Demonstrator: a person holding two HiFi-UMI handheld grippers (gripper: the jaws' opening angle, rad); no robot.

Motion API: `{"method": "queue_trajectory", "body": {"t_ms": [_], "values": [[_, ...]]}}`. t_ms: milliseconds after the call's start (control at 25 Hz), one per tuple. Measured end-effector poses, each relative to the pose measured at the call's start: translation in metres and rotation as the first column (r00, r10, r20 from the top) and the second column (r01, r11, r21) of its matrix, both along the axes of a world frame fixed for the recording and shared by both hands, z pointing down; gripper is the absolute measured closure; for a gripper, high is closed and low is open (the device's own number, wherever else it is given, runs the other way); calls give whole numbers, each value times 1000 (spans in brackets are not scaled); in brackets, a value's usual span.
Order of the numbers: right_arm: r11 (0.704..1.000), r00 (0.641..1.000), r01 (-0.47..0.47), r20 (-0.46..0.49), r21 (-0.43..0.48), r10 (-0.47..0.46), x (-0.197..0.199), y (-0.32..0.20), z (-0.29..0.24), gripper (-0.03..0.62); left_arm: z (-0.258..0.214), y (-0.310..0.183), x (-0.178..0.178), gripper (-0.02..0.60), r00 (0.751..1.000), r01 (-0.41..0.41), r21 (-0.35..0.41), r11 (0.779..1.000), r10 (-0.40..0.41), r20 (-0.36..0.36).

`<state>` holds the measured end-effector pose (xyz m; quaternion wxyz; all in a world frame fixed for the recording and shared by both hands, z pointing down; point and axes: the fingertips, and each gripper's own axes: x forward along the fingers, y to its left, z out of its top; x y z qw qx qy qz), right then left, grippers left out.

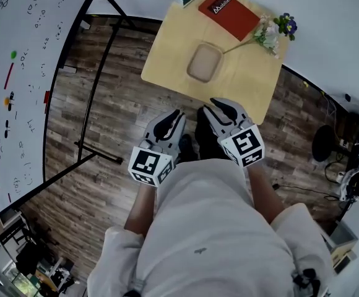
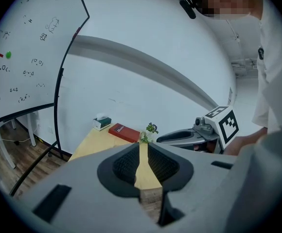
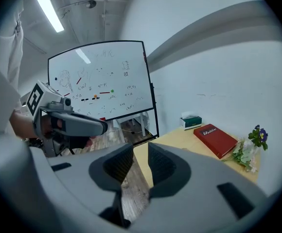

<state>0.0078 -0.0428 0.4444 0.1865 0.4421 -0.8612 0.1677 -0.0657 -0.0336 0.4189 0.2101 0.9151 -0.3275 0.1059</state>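
Grippers: grey left gripper (image 1: 174, 117) and grey right gripper (image 1: 220, 107) hovering centre frame, jaws standing apart, gripping nothing.
Dish: shallow beige square dish (image 1: 204, 62) sitting upper centre, mid pale wooden table (image 1: 167, 54), lying within both grippers' reach.

red book (image 1: 228, 14) — white cover word unreadable, whiteboard (image 1: 18, 73) scribbles illegible

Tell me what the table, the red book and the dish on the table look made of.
Table: pale yellow, matte top, likely wood or wood laminate.
Red book: stiff flat cover with white print, probably cloth or coated board.
Dish: beige, dull, rounded-square with a raised rim; ceramic or plastic, cannot tell.
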Motion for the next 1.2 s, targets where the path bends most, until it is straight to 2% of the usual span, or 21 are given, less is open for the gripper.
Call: {"method": "queue_trajectory", "body": {"t_ms": [360,720,920,1200], "values": [[991,992,126,-23,-50,-128,15,-41,32,494,7,-35,25,528,997,81,-28,996,-80,21],[961,960,257,-92,-101,-266,19,-52,73,496,17,-44,35,528,984,178,-41,983,-176,41],[950,940,287,-151,-123,-304,18,-51,96,496,22,-41,32,528,977,213,-56,976,-210,47],[947,918,279,-246,-157,-311,21,-52,124,494,25,-40,29,528,972,234,-64,970,-231,52]]}}
